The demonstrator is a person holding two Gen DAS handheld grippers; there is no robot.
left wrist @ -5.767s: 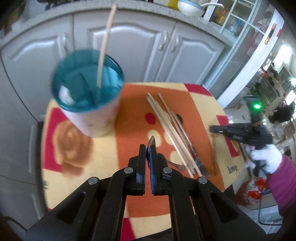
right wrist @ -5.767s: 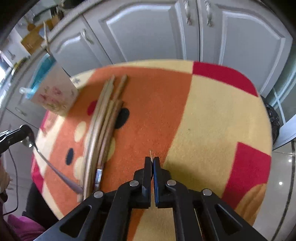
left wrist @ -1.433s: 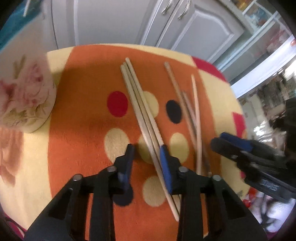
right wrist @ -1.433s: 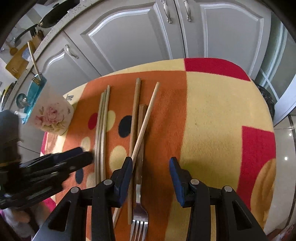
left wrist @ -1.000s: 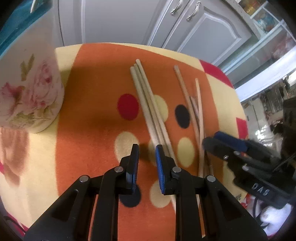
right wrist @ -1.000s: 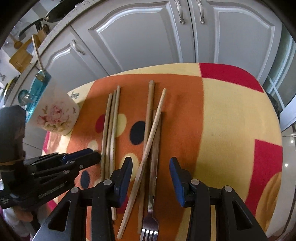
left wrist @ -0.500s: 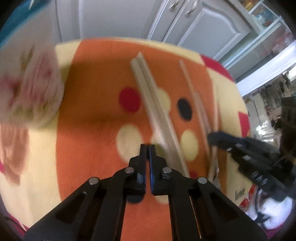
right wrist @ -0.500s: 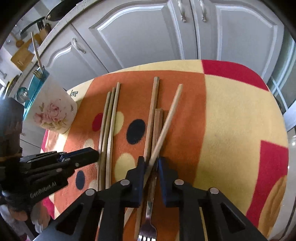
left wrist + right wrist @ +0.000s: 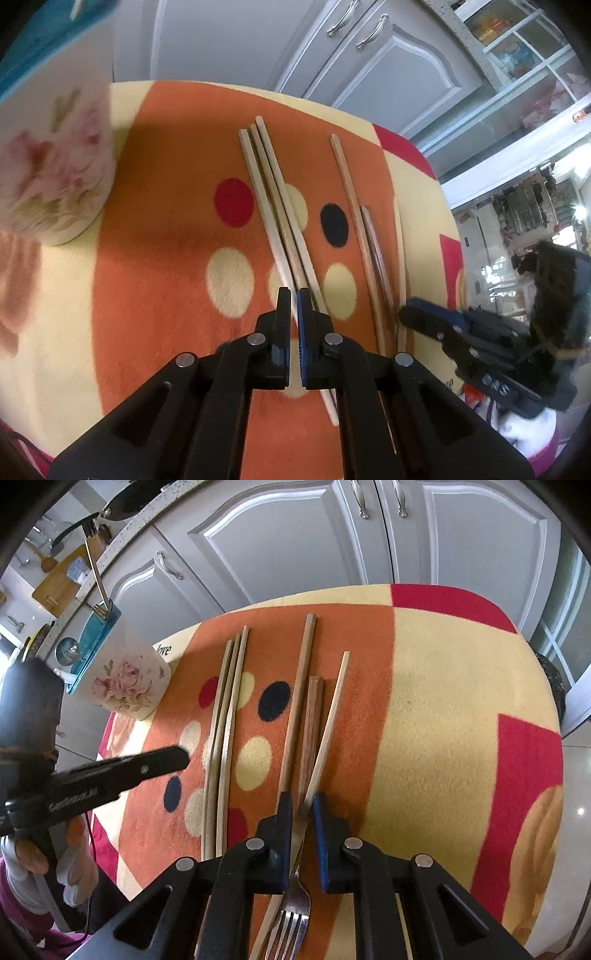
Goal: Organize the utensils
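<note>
We are looking at a round table (image 9: 443,709) wearing an orange, cream and red spotted cover. Lying on it are three pale chopsticks (image 9: 225,716) side by side, a brown chopstick (image 9: 295,709), a dark-handled fork (image 9: 295,915), a slanting pale chopstick (image 9: 330,720), and a rose-printed cup (image 9: 125,683) standing upright.

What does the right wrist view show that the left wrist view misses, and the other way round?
Only the right wrist view shows the fork and the chopstick standing in the cup. Only the left wrist view shows the glass-front shelves. Both show the floral cup, the three pale chopsticks lying together, the spotted mat and the white cupboards.
</note>
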